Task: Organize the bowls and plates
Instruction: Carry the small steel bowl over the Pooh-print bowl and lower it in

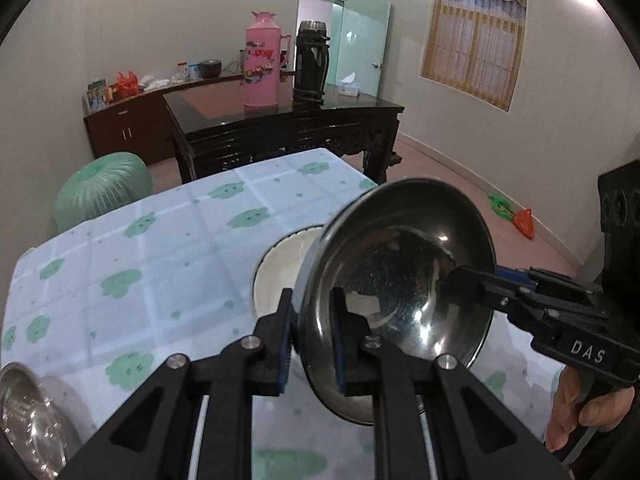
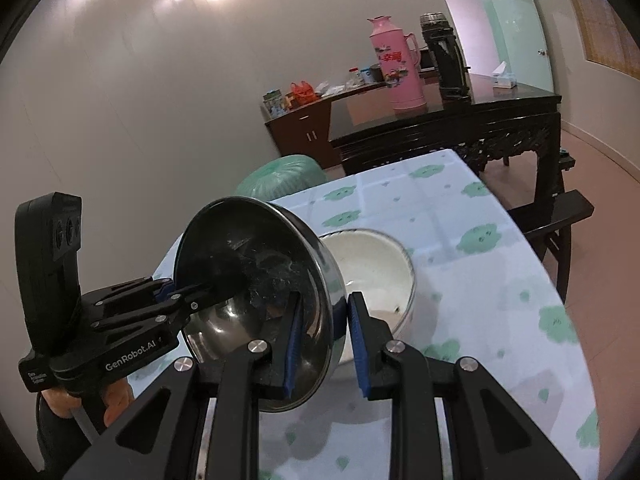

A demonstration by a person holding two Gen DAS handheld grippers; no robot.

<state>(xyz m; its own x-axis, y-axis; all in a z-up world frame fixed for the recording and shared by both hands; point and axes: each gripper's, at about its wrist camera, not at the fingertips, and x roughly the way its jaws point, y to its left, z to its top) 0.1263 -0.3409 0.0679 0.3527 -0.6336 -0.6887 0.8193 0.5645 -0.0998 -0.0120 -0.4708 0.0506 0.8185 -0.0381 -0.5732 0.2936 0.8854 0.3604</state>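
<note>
I hold the steel bowl (image 1: 400, 296) tilted on edge above the desk (image 1: 140, 264), my left hand-held gripper (image 1: 312, 344) and right hand-held gripper (image 2: 326, 344) each clamped on opposite parts of its rim. Gripping both sides steadies it, I judge, for nesting into the white bowl (image 2: 376, 276) just behind.

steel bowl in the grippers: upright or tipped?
Tipped. The steel bowl stands nearly on edge, held off the tablecloth above the white bowl, rim pinched by left hand-held gripper and right hand-held gripper.
</note>
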